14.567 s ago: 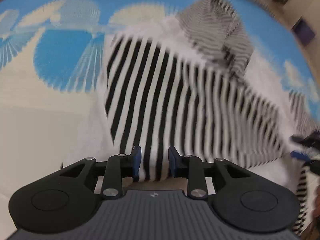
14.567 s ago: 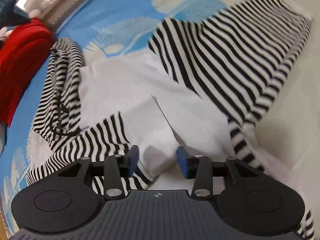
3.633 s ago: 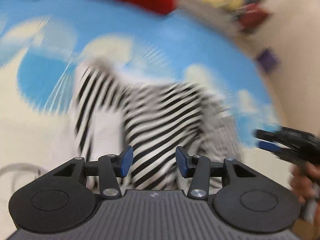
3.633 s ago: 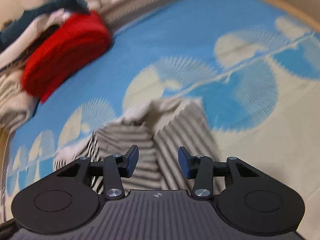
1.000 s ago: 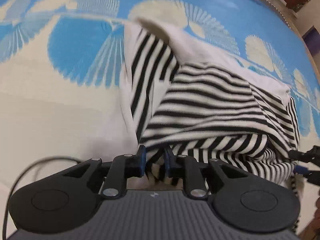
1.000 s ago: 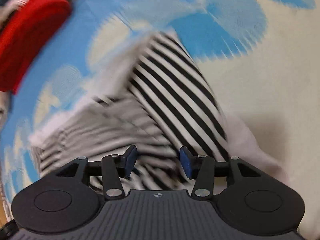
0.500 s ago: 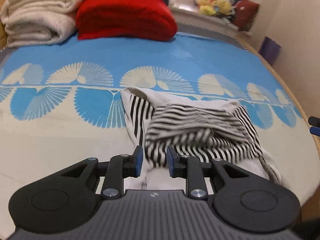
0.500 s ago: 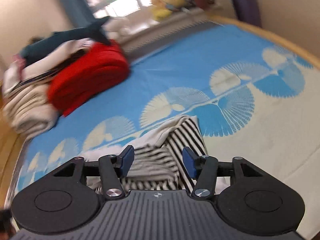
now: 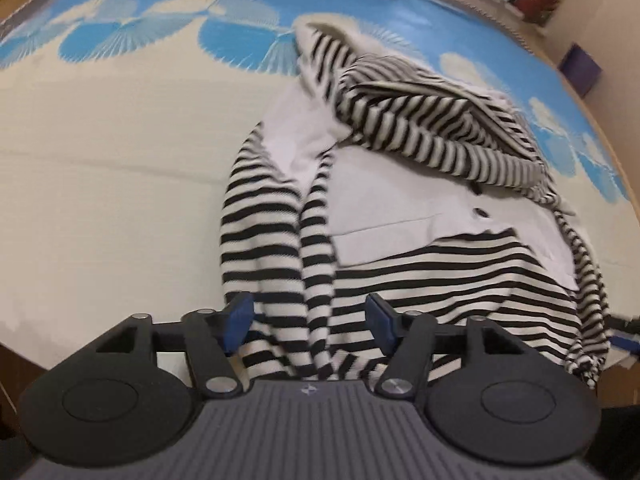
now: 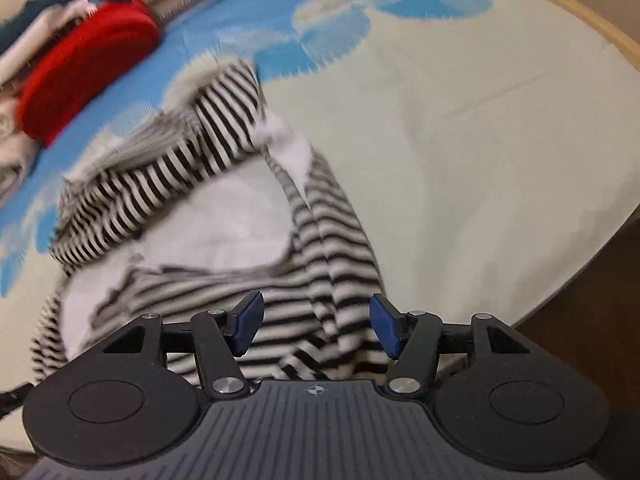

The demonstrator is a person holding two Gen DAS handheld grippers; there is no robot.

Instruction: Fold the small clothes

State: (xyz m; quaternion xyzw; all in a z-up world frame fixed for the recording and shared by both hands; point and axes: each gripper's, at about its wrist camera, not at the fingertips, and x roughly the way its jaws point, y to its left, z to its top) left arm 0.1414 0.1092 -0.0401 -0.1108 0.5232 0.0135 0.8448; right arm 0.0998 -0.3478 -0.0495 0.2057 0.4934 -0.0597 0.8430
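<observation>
Our left gripper (image 9: 310,324) has its jaws opening, striped cloth lying between the blue pads but no longer pinched as it was a second ago; the right gripper (image 10: 316,326) is opening too, over cloth it does not press. Both have let go. The striped garment (image 9: 400,200) now sprawls across the middle and right of the left view, sleeves trailing toward the lower edge (half undone, we judge), on the blue and cream bedspread (image 9: 120,140). The fold probably needs starting afresh.
</observation>
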